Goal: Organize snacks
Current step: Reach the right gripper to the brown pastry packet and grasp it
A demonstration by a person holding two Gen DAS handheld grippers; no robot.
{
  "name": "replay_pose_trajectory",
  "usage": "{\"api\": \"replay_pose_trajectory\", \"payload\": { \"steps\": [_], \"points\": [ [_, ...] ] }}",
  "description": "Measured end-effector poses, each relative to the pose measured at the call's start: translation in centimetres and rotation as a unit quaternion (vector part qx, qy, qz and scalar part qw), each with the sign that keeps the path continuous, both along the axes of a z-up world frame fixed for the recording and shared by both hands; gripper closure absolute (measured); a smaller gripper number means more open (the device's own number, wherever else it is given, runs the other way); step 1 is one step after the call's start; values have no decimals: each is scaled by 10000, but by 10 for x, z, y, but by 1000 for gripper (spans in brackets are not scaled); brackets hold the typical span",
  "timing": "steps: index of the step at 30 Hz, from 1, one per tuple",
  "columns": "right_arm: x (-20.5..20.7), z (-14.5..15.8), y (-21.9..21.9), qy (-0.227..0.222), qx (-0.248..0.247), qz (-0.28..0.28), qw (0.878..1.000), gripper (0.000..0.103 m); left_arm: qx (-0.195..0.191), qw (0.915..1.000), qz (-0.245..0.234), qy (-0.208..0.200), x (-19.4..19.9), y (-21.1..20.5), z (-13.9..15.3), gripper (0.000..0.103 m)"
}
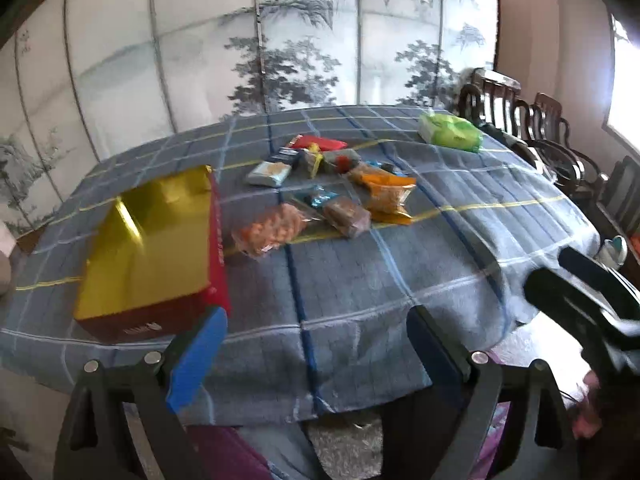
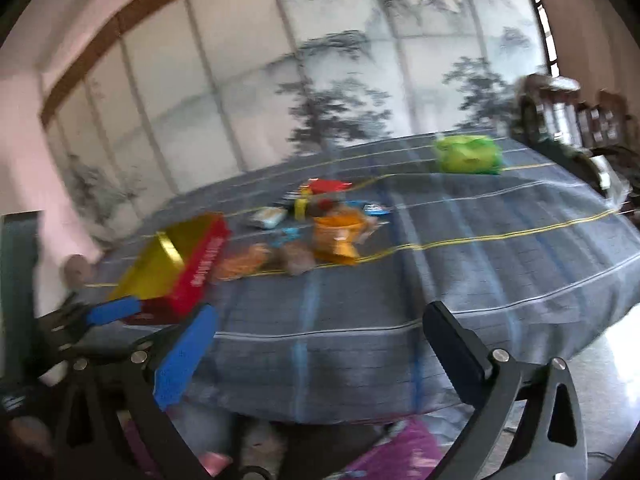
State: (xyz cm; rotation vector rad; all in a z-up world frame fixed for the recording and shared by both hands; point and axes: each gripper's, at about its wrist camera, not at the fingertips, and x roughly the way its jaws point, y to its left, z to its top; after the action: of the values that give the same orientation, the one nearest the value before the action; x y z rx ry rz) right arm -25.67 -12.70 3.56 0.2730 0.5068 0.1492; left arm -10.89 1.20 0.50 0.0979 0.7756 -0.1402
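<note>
both my left gripper and right gripper are spread wide, holding nothing. the snacks lie heaped at 12 o'clock on the surface, the gold-lined box at 10. these packets look light, crinkly and slippery; i'd pinch a sealed edge.

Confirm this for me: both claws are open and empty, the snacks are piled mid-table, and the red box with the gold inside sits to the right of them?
Not quite. In the left wrist view the red box sits to the left of the snacks, not the right. The left claw and right claw are open and empty, as you said.
</note>
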Motion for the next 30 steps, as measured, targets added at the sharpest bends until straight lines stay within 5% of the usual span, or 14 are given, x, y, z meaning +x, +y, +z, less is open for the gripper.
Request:
{"api": "replay_pose_trajectory", "payload": {
  "steps": [6,15,19,26,28,30],
  "points": [
    [2,-4,-4,183,335,-31,9993,0,-94,9997,29,229,17,13,-1,10],
    [25,-12,-16,456,415,262,9978,1,330,9990,-284,79,18,13,5,10],
    [61,-10,-6,807,136,975,9919,39,194,9998,-44,5,20,29,17,10],
    [129,-2,35,974,-163,2111,9725,53,155,9996,158,-184,16,45,35,10],
    [148,-6,43,1047,-332,2262,9679,69,121,9997,162,-146,17,48,35,10],
    [168,-10,49,1211,-476,2325,9639,73,118,9997,159,-110,18,49,34,10]
  ]
}}
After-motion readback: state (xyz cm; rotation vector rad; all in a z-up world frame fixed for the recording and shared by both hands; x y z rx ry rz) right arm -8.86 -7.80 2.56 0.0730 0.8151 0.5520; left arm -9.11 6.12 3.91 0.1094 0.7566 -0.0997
